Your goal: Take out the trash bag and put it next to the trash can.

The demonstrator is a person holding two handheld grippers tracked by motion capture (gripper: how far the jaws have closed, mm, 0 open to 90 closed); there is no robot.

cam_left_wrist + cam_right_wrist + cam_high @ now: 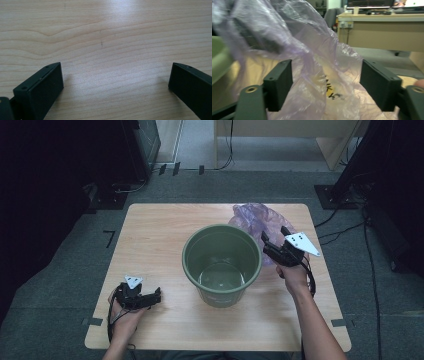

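A green bucket [222, 265] stands upright, mouth up, at the middle of the wooden surface [150, 235]. A crumpled purple bag [255, 217] lies just behind it to the right; its black and yellow print is too blurred to read. The right gripper [274, 236] has its fingers apart around the bag's film [312, 75]. The left gripper [158, 295] rests near the front left, fingers [42, 87] spread wide over bare wood.

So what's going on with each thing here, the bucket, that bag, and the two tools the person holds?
Green bucket: upright on the table, nothing visible inside.
Purple plastic bag: crumpled, lying behind and to the right of the bucket.
Left hand-held gripper: open, low over bare wood, holding nothing.
Right hand-held gripper: open, jaws either side of a fold of the bag, not closed on it.
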